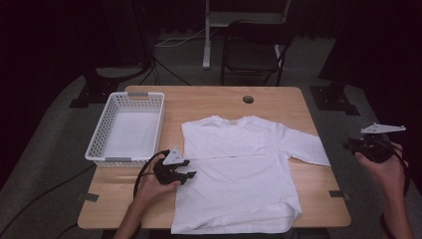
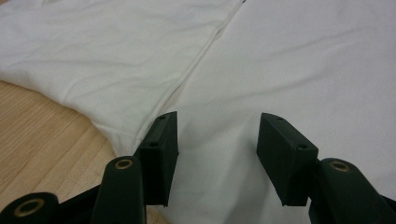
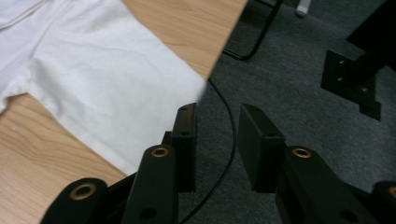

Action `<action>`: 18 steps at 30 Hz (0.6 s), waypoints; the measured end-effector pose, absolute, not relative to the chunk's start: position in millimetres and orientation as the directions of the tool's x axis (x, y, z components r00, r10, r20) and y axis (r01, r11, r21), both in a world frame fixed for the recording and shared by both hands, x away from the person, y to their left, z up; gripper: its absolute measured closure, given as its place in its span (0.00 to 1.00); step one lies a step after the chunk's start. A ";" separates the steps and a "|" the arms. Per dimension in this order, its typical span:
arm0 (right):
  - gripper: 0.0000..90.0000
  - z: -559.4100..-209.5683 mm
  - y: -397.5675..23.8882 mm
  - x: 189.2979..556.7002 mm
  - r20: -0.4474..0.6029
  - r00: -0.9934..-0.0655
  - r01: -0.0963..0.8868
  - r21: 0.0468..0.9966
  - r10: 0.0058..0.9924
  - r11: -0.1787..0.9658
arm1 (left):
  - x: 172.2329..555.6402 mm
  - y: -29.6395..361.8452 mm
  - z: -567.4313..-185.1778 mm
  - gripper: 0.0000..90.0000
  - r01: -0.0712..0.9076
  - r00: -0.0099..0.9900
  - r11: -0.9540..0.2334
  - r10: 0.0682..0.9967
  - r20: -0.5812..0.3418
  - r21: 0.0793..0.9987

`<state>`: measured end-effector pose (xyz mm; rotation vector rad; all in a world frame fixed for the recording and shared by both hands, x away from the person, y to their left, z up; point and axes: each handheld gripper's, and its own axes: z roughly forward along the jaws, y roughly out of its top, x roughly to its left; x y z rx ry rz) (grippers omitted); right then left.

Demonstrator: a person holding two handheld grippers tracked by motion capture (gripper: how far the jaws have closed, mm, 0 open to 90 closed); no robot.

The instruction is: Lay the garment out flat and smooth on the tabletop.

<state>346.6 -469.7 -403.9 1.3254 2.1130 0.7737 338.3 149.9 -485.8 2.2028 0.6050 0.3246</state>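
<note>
A white T-shirt [image 1: 239, 169] lies flat on the wooden table [image 1: 209, 99], collar toward the far side, its left sleeve folded in over the chest. My left gripper [image 1: 189, 169] rests at the shirt's left edge, jaws open. In the left gripper view the open left gripper [image 2: 217, 140] hovers over the shirt cloth [image 2: 280, 56], close to a folded edge. My right gripper [image 1: 351, 145] is held off the table's right edge, just beyond the spread right sleeve [image 1: 308, 147]. In the right gripper view the right gripper [image 3: 217, 126] stands open and empty beside the sleeve's end [image 3: 116, 93].
A white plastic basket [image 1: 94, 144] stands empty at the table's left. A round cable hole [image 1: 248, 99] sits near the far edge. A folding chair [image 1: 254, 45] stands behind the table. A black cable [image 3: 229, 140] runs over the grey floor on the right.
</note>
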 end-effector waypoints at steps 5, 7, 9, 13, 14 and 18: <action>0.70 -413.4 -450.1 354.4 -0.118 -0.426 0.601 0.704 0.897 0.378 | 339.3 148.5 -485.8 0.54 0.311 0.853 -0.560 0.521 0.035 0.768; 0.69 -418.3 -441.4 358.3 -0.111 -0.442 0.598 0.703 0.890 0.385 | 339.2 147.3 -485.9 0.54 0.316 0.851 -0.556 0.525 0.030 0.769; 0.69 -424.0 -432.8 362.6 -0.097 -0.459 0.595 0.705 0.883 0.387 | 339.1 145.4 -485.2 0.53 0.320 0.847 -0.560 0.530 0.034 0.764; 0.68 -436.1 -413.1 370.7 -0.080 -0.497 0.593 0.696 0.864 0.405 | 339.6 140.1 -484.2 0.54 0.324 0.847 -0.567 0.530 0.035 0.758; 0.68 -438.5 -408.3 372.4 -0.080 -0.508 0.591 0.692 0.858 0.414 | 339.8 138.5 -484.1 0.54 0.322 0.847 -0.567 0.530 0.037 0.758; 0.67 -443.8 -395.5 376.8 -0.078 -0.533 0.584 0.687 0.842 0.433 | 340.3 131.8 -483.2 0.54 0.316 0.852 -0.576 0.522 0.042 0.754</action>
